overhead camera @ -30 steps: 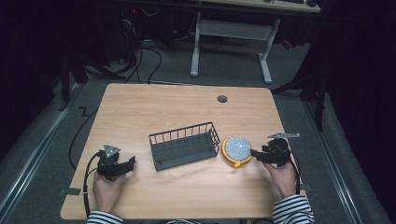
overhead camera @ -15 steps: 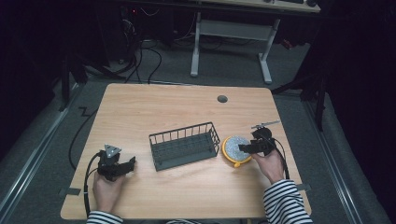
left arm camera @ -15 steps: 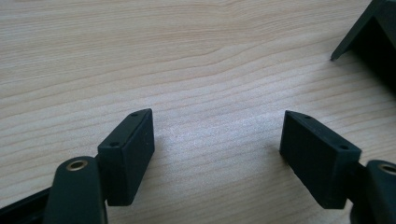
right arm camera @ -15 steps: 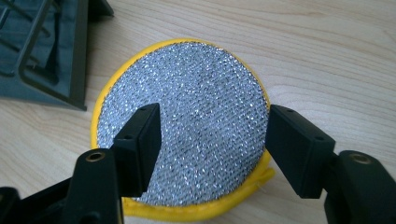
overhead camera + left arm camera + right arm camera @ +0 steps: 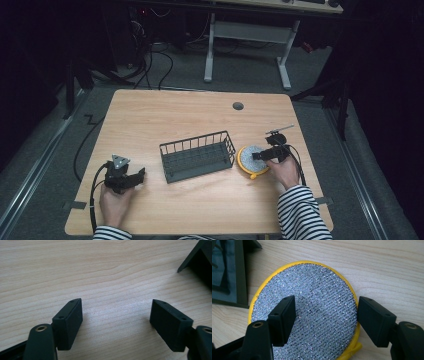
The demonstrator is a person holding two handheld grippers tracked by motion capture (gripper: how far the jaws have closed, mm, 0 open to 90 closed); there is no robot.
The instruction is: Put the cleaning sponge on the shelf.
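Moving in from the table's right edge since a second ago, right gripper (image 5: 261, 155) now hovering over scrubber (image 5: 251, 159), jaws having just been opening to their widest, one jaw over the silver mesh and the other at the yellow rim, not pressing on it. Sitting flat on table (image 5: 200, 120), scrubber (image 5: 310, 310) lying just beside basket (image 5: 197, 156), at its 3 o'clock, seemingly apart from the wire wall though too close to tell for sure. Resting well apart at the basket's 8 o'clock, left gripper (image 5: 131, 176) standing wide with bare wood between its jaws (image 5: 116, 315), holding nothing.

Judging by the layout: approaching for the pick, grasp not yet made. Probably calling next for lowering until the pads bracket the disc, then closing across it; the disc spanning nearly the whole gap, so perhaps needing an edge pinch at the yellow rim instead. Then lifting and carrying toward 9 o'clock into the basket (image 5: 227, 270), clearing its wall.
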